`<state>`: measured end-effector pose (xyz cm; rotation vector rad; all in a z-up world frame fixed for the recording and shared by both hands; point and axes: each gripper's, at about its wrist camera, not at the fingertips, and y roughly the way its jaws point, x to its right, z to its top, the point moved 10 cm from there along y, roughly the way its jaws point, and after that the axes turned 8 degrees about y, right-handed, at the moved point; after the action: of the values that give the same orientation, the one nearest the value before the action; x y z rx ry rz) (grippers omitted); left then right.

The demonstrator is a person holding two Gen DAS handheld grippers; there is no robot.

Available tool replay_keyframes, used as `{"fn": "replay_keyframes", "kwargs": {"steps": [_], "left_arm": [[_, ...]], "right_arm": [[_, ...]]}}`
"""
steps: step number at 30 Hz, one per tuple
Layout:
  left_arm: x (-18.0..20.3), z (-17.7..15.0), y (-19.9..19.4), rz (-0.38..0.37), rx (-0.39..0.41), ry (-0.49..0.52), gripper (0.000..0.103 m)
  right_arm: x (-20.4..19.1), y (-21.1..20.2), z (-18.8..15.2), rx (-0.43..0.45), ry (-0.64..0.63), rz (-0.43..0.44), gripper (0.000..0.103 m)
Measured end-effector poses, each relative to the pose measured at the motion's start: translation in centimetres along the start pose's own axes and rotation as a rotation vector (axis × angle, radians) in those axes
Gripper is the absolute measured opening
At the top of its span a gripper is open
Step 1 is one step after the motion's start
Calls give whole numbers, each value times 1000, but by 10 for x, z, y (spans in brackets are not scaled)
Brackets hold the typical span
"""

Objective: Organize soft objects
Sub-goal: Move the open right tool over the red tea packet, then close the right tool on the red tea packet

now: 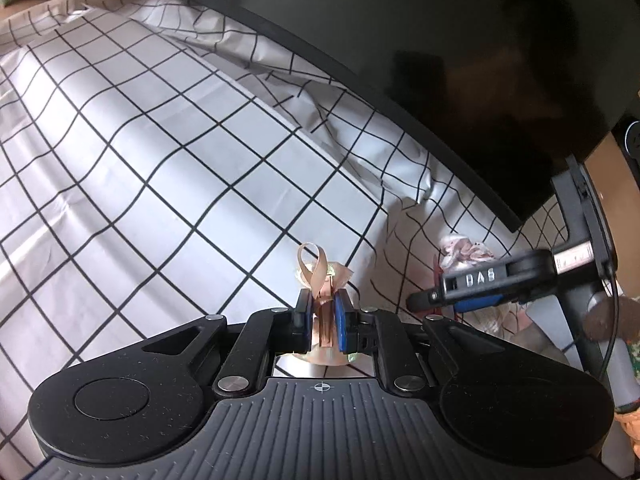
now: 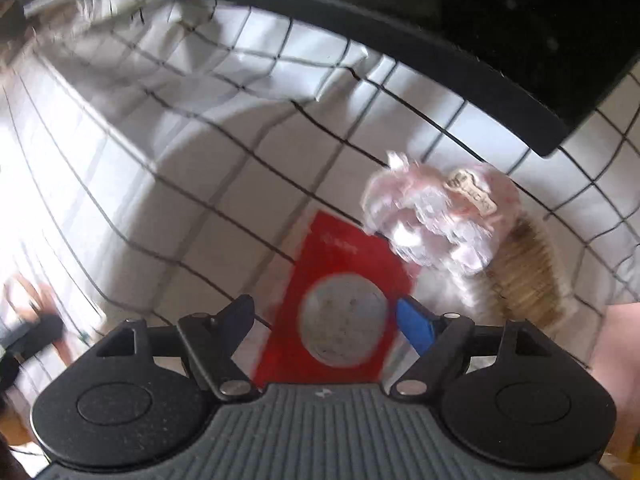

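Observation:
My left gripper (image 1: 323, 308) is shut on a small pouch with a beige ribbon bow (image 1: 318, 276), held just above the white checked cloth (image 1: 160, 152). My right gripper (image 2: 324, 312) is open over a red card with a grey disc (image 2: 340, 312) on the cloth (image 2: 200, 160). It also shows from the side in the left wrist view (image 1: 476, 280). A pink frilly soft item with a "lucky" tag (image 2: 440, 212) lies just beyond the right fingers, on a tan woven piece (image 2: 524, 276). It appears in the left wrist view (image 1: 464, 250) too.
A large dark monitor (image 1: 480, 80) on a stand (image 1: 580, 240) overhangs the back of the cloth; its edge (image 2: 360, 20) shows in the right wrist view. A brown plush object (image 1: 624, 320) sits at the far right.

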<state>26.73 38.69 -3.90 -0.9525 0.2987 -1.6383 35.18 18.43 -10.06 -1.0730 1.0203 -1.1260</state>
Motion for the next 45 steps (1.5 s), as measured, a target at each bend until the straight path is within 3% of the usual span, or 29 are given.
{"fn": "replay_keyframes", "kwargs": {"steps": [5, 8, 9, 10, 11, 14, 15, 16, 17, 23, 24, 25, 27, 33, 34, 37, 41, 45], "left_arm": [[7, -2, 7, -13, -15, 8, 14], [10, -4, 7, -19, -16, 8, 14], [10, -4, 6, -18, -16, 7, 14], [9, -5, 5, -17, -14, 6, 14], [9, -5, 2, -13, -12, 4, 14], [8, -7, -7, -3, 3, -2, 14], [7, -7, -11, 0, 10, -4, 14], [7, -7, -16, 5, 18, -4, 14], [7, -8, -21, 10, 26, -2, 14], [6, -15, -52, 34, 68, -13, 14], [6, -18, -55, 33, 70, -20, 14], [6, -22, -57, 30, 68, -25, 14], [7, -28, -59, 27, 59, -29, 14], [-4, -37, -60, 47, 54, -68, 14], [-6, -37, -58, 52, 52, -74, 14], [-8, -36, -49, 58, 31, -76, 14], [-1, -31, -34, 38, 7, -54, 14], [7, -29, -20, 16, -21, -31, 14]], "right_arm": [[7, 2, -12, -2, 33, -20, 90], [5, 3, -13, 16, -4, -18, 88], [1, 1, -14, 25, -33, -11, 80], [-5, -1, -13, 37, -62, -2, 63], [-11, -4, -13, 44, -79, 12, 56], [-9, -6, -24, 22, -80, 46, 48], [-9, -10, -25, 30, -82, 45, 23], [-8, -13, -26, 29, -91, 43, 4], [-8, -18, -25, 36, -94, 40, 3], [-10, -62, -18, 81, -103, 88, 4], [-11, -63, -19, 83, -102, 98, 13], [-14, -61, -21, 81, -113, 110, 37], [-23, -48, -27, 58, -164, 143, 72], [-33, -15, -26, -15, -248, 102, 72], [-33, -10, -24, -29, -259, 89, 78], [-33, -5, -19, -17, -318, 28, 81], [-12, -3, -4, -3, -259, 23, 81], [2, -7, 3, 6, -207, 32, 63]]}}
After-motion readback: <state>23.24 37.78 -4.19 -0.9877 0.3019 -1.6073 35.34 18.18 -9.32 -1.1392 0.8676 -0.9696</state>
